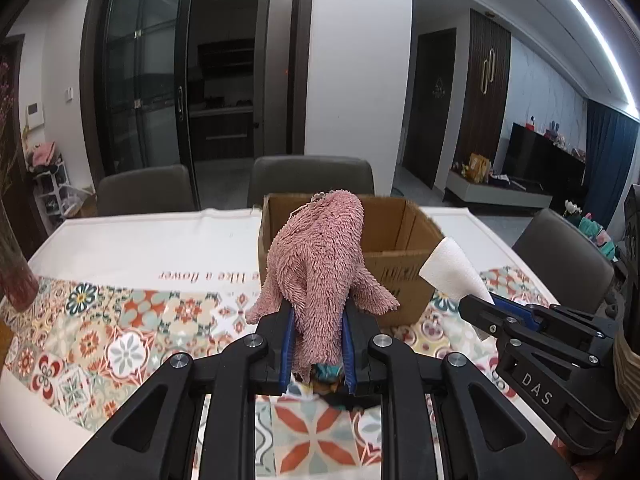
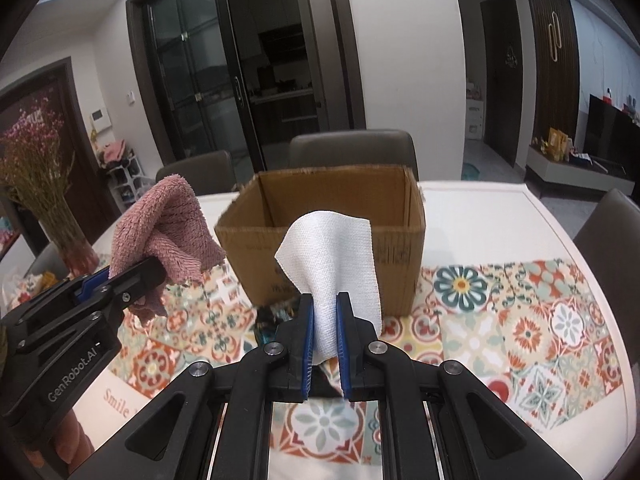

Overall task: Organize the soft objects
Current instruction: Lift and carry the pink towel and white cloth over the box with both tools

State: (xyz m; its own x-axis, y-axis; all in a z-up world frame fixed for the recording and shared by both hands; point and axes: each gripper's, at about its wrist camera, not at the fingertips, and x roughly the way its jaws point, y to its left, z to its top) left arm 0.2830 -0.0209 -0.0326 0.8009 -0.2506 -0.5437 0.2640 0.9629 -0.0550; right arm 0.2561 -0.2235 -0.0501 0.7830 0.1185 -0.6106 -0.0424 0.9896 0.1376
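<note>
Centre of left wrist frame: left gripper [image 1: 318, 344] clamped on pink towel [image 1: 320, 256], lifted before cardboard box [image 1: 400, 236]. Centre of right wrist frame: right gripper [image 2: 325, 336] pinching white cloth [image 2: 334, 256] above patterned tablecloth [image 2: 520, 320], box behind.

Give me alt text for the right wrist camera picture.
The right gripper pinches a white cloth in front of an open cardboard box on a patterned tablecloth. At left, the left gripper holds a pink towel.
</note>
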